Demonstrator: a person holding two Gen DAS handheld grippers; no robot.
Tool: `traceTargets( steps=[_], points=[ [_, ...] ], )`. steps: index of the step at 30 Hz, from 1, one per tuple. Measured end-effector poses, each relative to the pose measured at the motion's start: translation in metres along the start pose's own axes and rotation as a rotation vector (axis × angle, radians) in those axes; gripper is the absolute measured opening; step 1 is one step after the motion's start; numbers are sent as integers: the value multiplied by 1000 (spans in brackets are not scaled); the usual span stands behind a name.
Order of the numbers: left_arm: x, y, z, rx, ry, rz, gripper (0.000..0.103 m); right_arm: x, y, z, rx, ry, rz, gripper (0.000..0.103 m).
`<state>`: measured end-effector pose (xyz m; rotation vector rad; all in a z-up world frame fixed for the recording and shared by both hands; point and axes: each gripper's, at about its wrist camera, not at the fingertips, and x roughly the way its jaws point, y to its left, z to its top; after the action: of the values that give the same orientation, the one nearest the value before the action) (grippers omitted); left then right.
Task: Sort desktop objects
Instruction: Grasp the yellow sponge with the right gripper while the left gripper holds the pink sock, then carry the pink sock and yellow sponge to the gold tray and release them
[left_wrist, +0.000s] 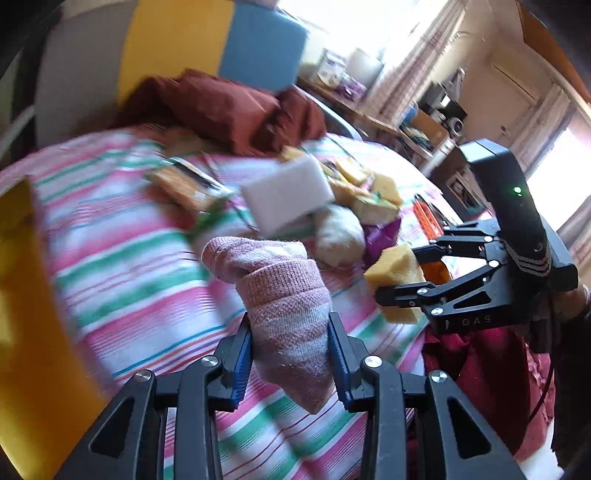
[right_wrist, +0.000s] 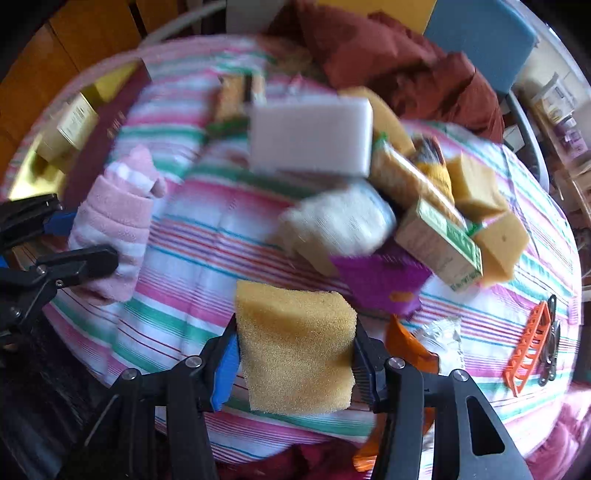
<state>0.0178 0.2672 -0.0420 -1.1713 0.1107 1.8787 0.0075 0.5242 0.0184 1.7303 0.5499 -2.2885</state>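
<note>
- Two grippers up, both loaded, over the striped cloth (right_wrist: 192, 236) on the table.
- L gripper (left_wrist: 290, 354): clamped on a pink sock (left_wrist: 284, 295), rolled. Blue pads press it from both sides; sock sticks up and fwd past the fingertips, a bit hangs below them too. In the R wrist view it sits at far left (right_wrist: 118, 221), off the cloth.
- R gripper (right_wrist: 295, 354): jaws closed on a yellow sponge (right_wrist: 295, 343), pinched edge to edge; most of the block stands out ahead of the tips. From the L wrist view same sponge (left_wrist: 397, 273) is at right, R gripper (left_wrist: 395, 295) side-on.
- Rest of the pile lies ahead of both, mid-cloth: white sponge block (right_wrist: 310, 133), whitish rolled sock (right_wrist: 343, 218), purple wrapper (right_wrist: 380, 277), green-edged box (right_wrist: 439, 243), more yellow sponges (right_wrist: 476, 184) to the R.
- Orange clip (right_wrist: 528, 343) near R edge of cloth, well apart from the pile.
- Dark red cloth (right_wrist: 399, 51) bunched at far side.
- Pics blurred, small labels unreadable.
</note>
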Motion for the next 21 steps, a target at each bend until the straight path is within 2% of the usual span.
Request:
traceTargets(
  steps=[3,6,11,14,21],
  points=[
    [-24,10,-4,-11,-59,54,37,-20,17,2,-27,-80,42,54],
    [-49,27,-11,-48,-106,114,37,-36,47,39,-41,-155,110,54],
    [-98,75,-33,-141,-173,217,37,-55,105,63,-85,-241,230,54],
    [-122,102,-48,-201,-200,286,37,-48,150,79,-113,-268,298,54],
    [-152,161,-88,-352,-213,435,37,-34,223,107,-145,-273,437,54]
  ],
)
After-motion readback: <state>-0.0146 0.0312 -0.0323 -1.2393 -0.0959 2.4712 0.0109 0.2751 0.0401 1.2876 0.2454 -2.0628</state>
